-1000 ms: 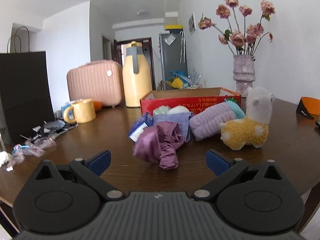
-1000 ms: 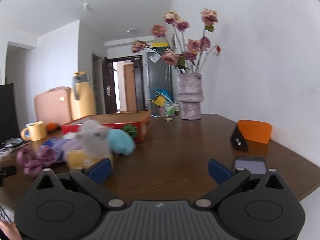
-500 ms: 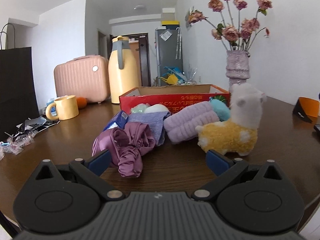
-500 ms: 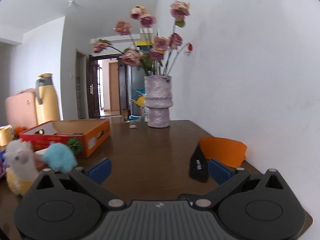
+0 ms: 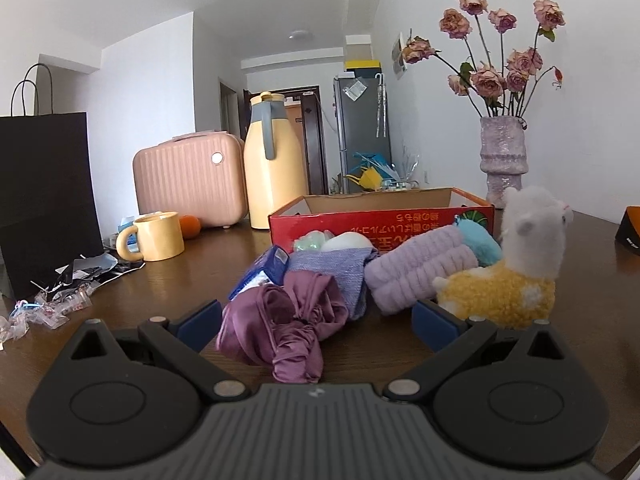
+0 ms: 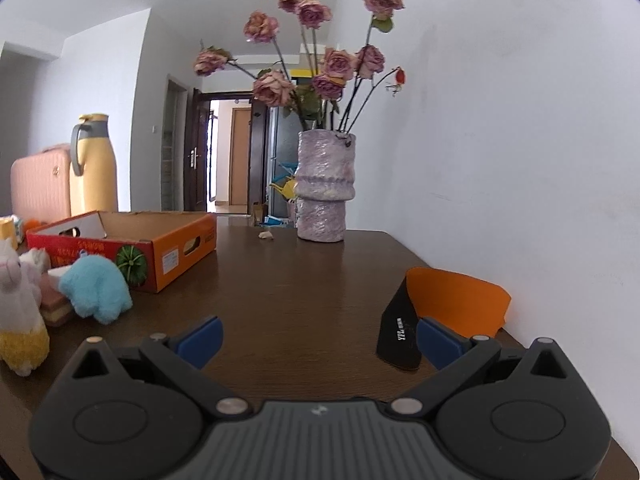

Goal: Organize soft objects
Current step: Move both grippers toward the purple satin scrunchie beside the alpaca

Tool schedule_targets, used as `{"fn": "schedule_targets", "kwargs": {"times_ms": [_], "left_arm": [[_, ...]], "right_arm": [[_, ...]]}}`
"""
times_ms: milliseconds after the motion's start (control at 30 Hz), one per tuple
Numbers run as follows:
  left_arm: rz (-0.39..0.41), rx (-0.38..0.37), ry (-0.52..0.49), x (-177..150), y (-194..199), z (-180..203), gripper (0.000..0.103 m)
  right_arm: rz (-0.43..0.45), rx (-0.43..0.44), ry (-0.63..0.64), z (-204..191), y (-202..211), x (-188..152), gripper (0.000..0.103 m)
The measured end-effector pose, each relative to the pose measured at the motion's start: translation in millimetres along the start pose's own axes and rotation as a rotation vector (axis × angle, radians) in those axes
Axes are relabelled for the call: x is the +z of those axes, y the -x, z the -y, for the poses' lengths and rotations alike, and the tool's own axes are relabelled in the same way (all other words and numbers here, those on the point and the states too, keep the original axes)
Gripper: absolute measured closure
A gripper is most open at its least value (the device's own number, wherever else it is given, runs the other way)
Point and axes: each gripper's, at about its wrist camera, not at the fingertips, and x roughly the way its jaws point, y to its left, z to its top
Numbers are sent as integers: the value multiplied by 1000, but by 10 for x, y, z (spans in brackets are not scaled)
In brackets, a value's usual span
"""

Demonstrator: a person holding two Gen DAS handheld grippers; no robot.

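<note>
A crumpled purple satin cloth (image 5: 288,320) lies on the brown table right in front of my left gripper (image 5: 316,322), which is open with the cloth between its blue fingertips but not pinched. Behind it sit a lilac knit cloth (image 5: 336,276), a lavender fluffy roll (image 5: 420,276), a blue plush (image 5: 478,246) and a yellow-and-white alpaca plush (image 5: 512,276). An open red cardboard box (image 5: 380,216) stands behind the pile. My right gripper (image 6: 318,340) is open over bare table; the blue plush (image 6: 96,290), the alpaca (image 6: 18,320) and the box (image 6: 132,248) are at its left.
A yellow mug (image 5: 158,236), an orange, a yellow thermos (image 5: 270,164), a pink case (image 5: 190,184), a black paper bag and wrappers fill the left. A lilac vase with dried roses (image 6: 324,192) stands near the wall. An orange-and-black object (image 6: 444,308) lies by my right fingertip.
The left gripper has come closer to the purple cloth, which now lies between its fingertips. The right gripper has swung to the right, so the plush toys slid to the left edge.
</note>
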Motion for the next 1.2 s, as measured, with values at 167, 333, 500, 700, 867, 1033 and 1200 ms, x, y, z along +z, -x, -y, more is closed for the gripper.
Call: {"fn": "schedule_targets", "kwargs": {"times_ms": [167, 333, 500, 700, 867, 1033, 1200], "left_arm": [[-7, 17, 8, 3, -54, -29, 0], [27, 37, 14, 26, -31, -90, 0], [70, 68, 29, 68, -14, -179, 0], [64, 109, 41, 90, -84, -295, 0], [49, 123, 37, 78, -151, -355, 0], [25, 122, 46, 62, -212, -406, 0], [25, 105, 37, 72, -228, -432, 0]], "right_arm": [[-4, 28, 16, -104, -22, 9, 0], [42, 75, -23, -65, 68, 133, 0], [3, -15, -39, 164, -35, 118, 0], [-9, -38, -30, 165, -92, 53, 0], [-26, -34, 7, 33, -163, 18, 0], [-42, -54, 75, -150, -198, 13, 0], [-50, -29, 68, -303, -222, 60, 0]]}}
